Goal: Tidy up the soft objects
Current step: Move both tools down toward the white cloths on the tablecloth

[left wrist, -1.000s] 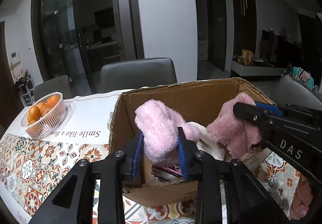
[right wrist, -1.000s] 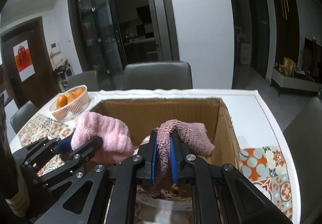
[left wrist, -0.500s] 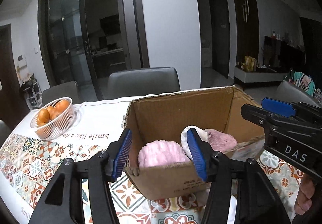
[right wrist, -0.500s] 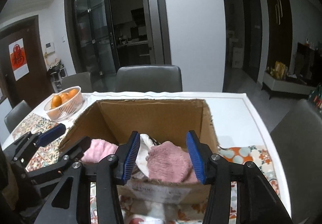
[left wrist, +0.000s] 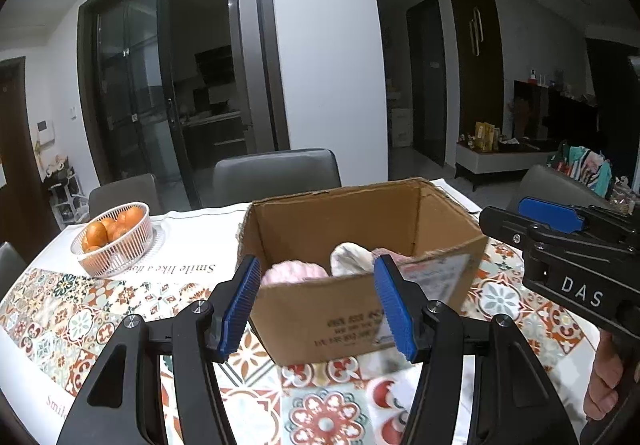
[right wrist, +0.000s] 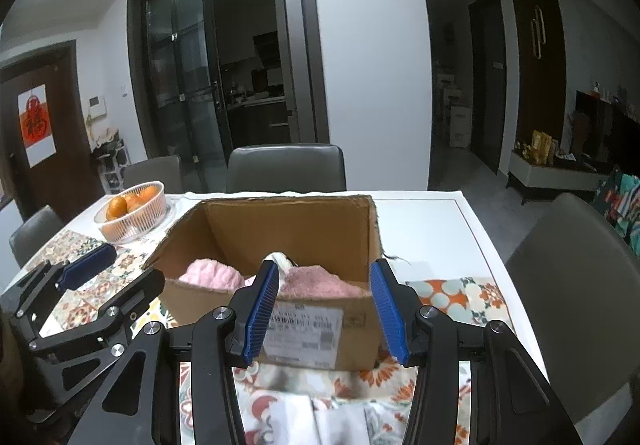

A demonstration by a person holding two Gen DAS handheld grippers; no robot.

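Right wrist view: we hold right gripper (right wrist: 324, 309) and left gripper (left wrist: 316, 309) spread wide, empty, near cardboard box (right wrist: 320, 229). Pink soft items (right wrist: 212, 275) lie inside box. Drop step looks done; next, we seek another soft object.

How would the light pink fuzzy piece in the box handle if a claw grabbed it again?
Probably floppy: the light pink fuzzy piece slumps in a rounded heap inside the cardboard box. Likely light for its bulk, and the plush pile should compress, so a narrow pinch may catch only a fold. Unlikely to slip against ribbed pads. Both the left claw and right claw are open, outside the box.
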